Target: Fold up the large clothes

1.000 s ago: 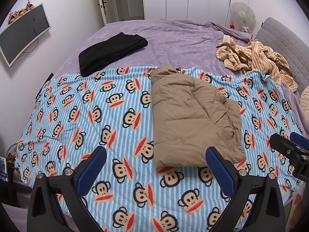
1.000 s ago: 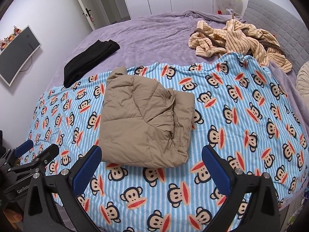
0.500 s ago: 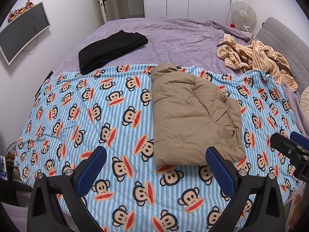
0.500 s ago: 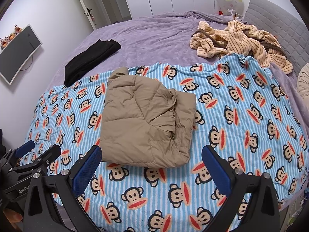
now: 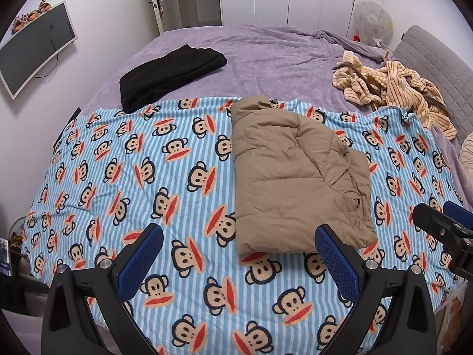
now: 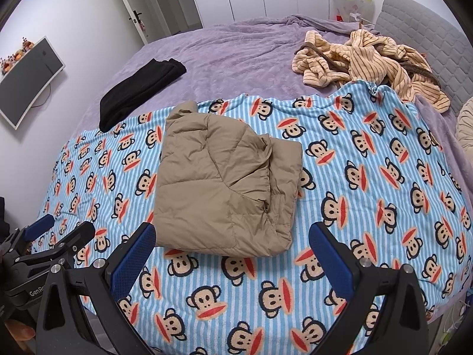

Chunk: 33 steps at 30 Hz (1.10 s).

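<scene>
Lying folded: one tan jacket point(image 5: 292, 174) | one black garment point(image 5: 171, 74) | one striped garment point(image 5: 393, 88)

Left gripper point(image 5: 239, 248): two black angular arms w/ triangular cut-outs, blue mesh-textured pads point(image 5: 333, 263) on inner faces, silver screws at the pad bases. Right gripper point(image 6: 232, 247): same build, black frame, blue pads point(image 6: 133, 259), silver screws. Left unit, seen from the right wrist cam, bears white lettering "GenRo…", partly cut off.
</scene>
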Each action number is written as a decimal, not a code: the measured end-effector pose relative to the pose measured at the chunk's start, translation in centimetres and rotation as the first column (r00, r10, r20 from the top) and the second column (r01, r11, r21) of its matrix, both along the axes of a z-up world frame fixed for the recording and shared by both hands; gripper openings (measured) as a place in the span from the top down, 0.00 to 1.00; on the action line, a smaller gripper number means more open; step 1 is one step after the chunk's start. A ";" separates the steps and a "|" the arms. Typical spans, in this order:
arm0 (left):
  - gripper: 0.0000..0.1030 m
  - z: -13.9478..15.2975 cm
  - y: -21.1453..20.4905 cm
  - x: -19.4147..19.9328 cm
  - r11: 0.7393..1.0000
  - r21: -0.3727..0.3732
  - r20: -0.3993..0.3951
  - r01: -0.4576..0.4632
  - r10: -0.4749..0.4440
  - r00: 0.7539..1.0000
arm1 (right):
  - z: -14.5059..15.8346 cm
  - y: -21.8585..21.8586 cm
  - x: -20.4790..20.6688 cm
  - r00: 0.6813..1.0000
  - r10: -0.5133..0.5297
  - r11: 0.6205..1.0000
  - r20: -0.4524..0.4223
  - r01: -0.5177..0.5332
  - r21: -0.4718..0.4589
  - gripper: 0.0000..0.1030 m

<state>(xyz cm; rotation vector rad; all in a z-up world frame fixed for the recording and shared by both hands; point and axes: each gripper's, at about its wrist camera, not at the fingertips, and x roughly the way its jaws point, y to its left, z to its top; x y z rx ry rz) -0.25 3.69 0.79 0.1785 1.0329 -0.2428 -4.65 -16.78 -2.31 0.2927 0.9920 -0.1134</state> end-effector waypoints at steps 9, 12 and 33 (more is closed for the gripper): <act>0.00 -0.1 0.0 0.1 1.000 0.001 0.000 0.000 0.000 1.000 | 0.0 -0.1 0.1 1.000 0.001 1.000 -0.001 -0.001 0.001 0.00; 0.00 -0.1 0.0 0.0 1.000 0.001 -0.001 -0.001 0.001 1.000 | -0.1 -0.1 0.1 1.000 0.002 1.000 -0.001 -0.002 0.001 0.00; 0.00 -0.3 0.0 0.3 1.000 0.012 -0.001 -0.001 0.001 1.000 | -0.1 0.0 0.2 1.000 0.000 1.000 -0.003 0.000 0.003 0.00</act>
